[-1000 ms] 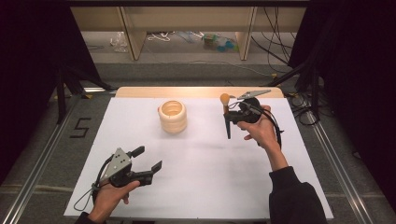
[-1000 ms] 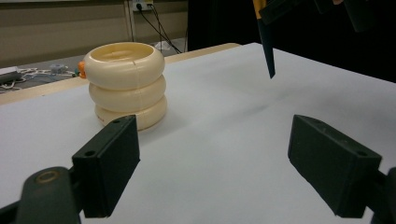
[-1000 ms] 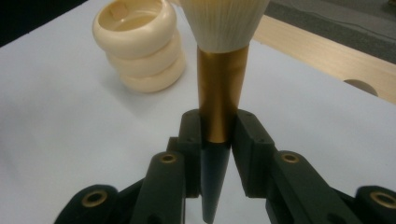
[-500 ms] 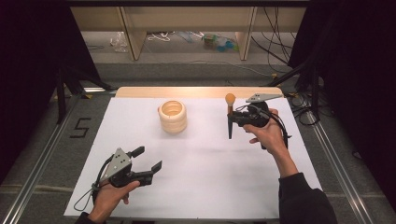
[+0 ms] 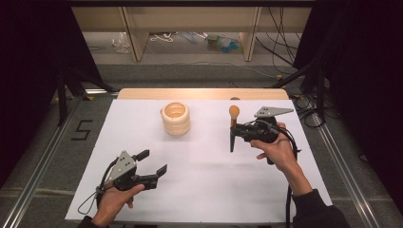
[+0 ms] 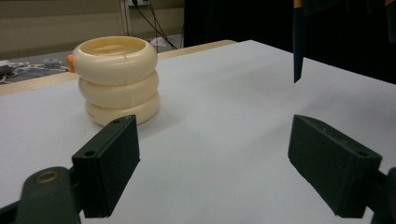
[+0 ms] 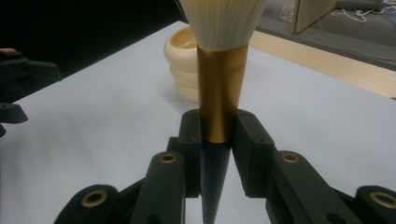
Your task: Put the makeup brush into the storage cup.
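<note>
1. Table [image 5: 199, 190]: covered by a white sheet, with a bare wooden strip along the far edge. The floor beyond carries loose cables and litter.
2. Holder [image 5: 175, 118]: a cream cup shaped like three stacked rings, upright on the far-left part of the sheet, open mouth up. In the left gripper view it stands ahead of the left jaw, apart from it [image 6: 116, 79]; in the right gripper view it sits behind the brush [image 7: 184, 70].
3. Right gripper [image 5: 234, 132]: held in the person's right hand [image 5: 275, 149] above the right half of the sheet, to the right of the holder and well apart from it. Jaws are clamped on the brush at the lower end of its gold ferrule.
4. Left gripper [image 5: 153, 164]: held low over the near-left part of the sheet in the left hand [image 5: 114, 199]. Jaws stand wide apart with nothing between them [image 6: 215, 172].
5. Brush [image 5: 233, 124]: upright in the right gripper, bristle head up, dark pointed handle down, tip clear of the sheet. Close up: pale bristles, gold ferrule, dark tapered handle [image 7: 220, 93]. The handle tip also hangs at the upper right of the left gripper view [image 6: 298, 46].
</note>
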`<control>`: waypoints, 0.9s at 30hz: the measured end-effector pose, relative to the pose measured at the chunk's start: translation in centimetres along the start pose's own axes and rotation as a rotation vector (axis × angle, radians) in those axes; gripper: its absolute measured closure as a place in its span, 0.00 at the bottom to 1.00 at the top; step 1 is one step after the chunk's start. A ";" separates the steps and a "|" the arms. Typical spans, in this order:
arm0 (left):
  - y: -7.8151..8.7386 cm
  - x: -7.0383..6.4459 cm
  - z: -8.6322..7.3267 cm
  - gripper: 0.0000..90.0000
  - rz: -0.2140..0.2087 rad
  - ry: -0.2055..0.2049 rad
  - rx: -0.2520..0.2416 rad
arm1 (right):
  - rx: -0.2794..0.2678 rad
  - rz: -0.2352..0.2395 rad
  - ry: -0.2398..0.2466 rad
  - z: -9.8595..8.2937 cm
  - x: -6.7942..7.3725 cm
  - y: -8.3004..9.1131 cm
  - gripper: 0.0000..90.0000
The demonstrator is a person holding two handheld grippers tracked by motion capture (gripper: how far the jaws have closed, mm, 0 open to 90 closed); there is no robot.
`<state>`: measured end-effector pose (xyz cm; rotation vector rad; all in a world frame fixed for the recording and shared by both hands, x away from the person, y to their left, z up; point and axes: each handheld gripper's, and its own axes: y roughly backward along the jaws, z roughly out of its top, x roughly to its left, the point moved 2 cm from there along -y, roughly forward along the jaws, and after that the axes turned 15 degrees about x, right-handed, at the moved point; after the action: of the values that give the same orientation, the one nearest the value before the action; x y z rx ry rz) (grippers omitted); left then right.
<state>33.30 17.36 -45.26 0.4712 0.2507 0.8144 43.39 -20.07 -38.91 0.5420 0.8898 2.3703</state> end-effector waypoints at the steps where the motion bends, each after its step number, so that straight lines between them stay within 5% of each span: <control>1: -0.1 -0.2 0.0 0.18 -0.001 0.009 0.001 | -0.009 0.002 -0.002 -0.1 0.1 -0.1 0.83; 6: -0.5 -1.2 0.2 0.18 -0.030 0.002 0.006 | -0.014 0.017 0.013 -0.2 0.9 -0.2 0.83; 12: -1.6 -2.3 0.7 0.18 -0.103 0.057 -0.010 | -0.025 0.047 0.045 -0.2 2.3 -0.3 0.83; 21: -4.0 -4.6 1.9 0.19 -0.157 -0.018 -0.022 | -0.027 0.093 0.075 -0.1 4.0 -0.8 0.83; 27: -5.2 -5.8 2.3 0.20 -0.173 -0.026 -0.016 | -0.015 0.111 0.110 0.0 5.5 -1.2 0.83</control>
<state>33.64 9.22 -45.66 0.4379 0.2570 0.6409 39.59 -15.91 -38.75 0.4699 0.9103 2.5257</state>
